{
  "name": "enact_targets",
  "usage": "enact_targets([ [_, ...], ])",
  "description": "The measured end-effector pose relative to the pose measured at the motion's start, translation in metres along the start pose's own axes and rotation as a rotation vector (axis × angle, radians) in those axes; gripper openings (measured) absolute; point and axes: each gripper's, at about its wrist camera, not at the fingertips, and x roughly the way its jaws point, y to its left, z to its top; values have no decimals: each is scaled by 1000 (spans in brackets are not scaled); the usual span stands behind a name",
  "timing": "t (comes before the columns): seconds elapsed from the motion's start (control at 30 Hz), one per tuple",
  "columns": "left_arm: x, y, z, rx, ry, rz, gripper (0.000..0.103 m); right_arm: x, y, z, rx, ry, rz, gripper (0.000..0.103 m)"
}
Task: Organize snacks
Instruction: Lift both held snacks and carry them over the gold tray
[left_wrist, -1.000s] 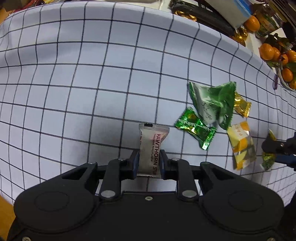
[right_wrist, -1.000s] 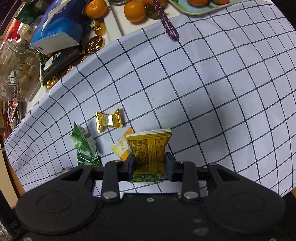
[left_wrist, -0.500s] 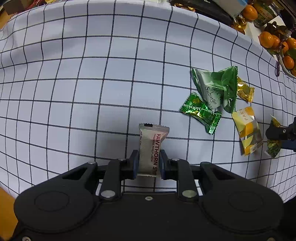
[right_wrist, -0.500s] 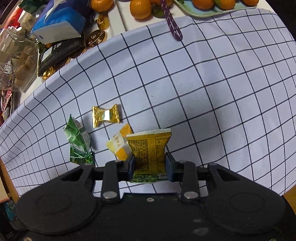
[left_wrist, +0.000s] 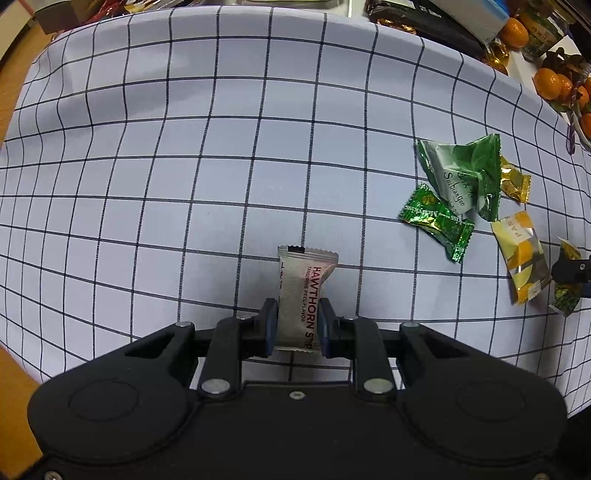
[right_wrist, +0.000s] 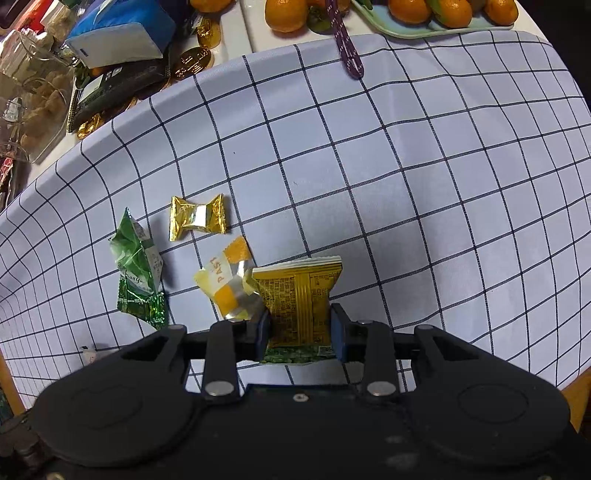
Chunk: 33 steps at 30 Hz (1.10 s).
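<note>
Above the checked worktop (left_wrist: 184, 147), we pinch a hawthorn strip (left_wrist: 303, 295) in the left hand-held gripper (left_wrist: 295, 328) and a yellow packet (right_wrist: 299, 295) in the right hand-held gripper (right_wrist: 300, 332), ready for sorting.

The white-grey foil snack stick (left_wrist: 304, 299) reads "HAWTHORN", with "TANGERINE PEEL FLAVOR" in small print beside it. On the crumpled green-and-silver pouch (left_wrist: 463, 177), script lettering that looks like "Subiangao". The yellow-and-white sachet (right_wrist: 225, 284) shows "PAST". The fine print on the gold packet (right_wrist: 299, 295) is too small to read.
</note>
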Motion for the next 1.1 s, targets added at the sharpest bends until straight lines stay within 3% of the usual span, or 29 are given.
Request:
enact_targets([
  [0.37, -18, 30, -16, 17, -63, 57, 31, 10, -24, -14, 9, -2, -40, 35],
  [0.63, -47, 77, -38, 10, -138, -8, 31, 0, -54, -28, 5, -95, -102, 34],
  [0.8, -76, 87, -73, -32, -261, 10, 31, -13, -89, -42, 91, -156, -95, 34],
  [0.93, -94, 77, -112, -27, -295, -16, 31, -32, -88, -68, 66, -257, -112, 34],
  [1.1, -107, 77, -161, -5, -343, -6, 31, -63, -88, -123, 35, -378, -12, 34],
])
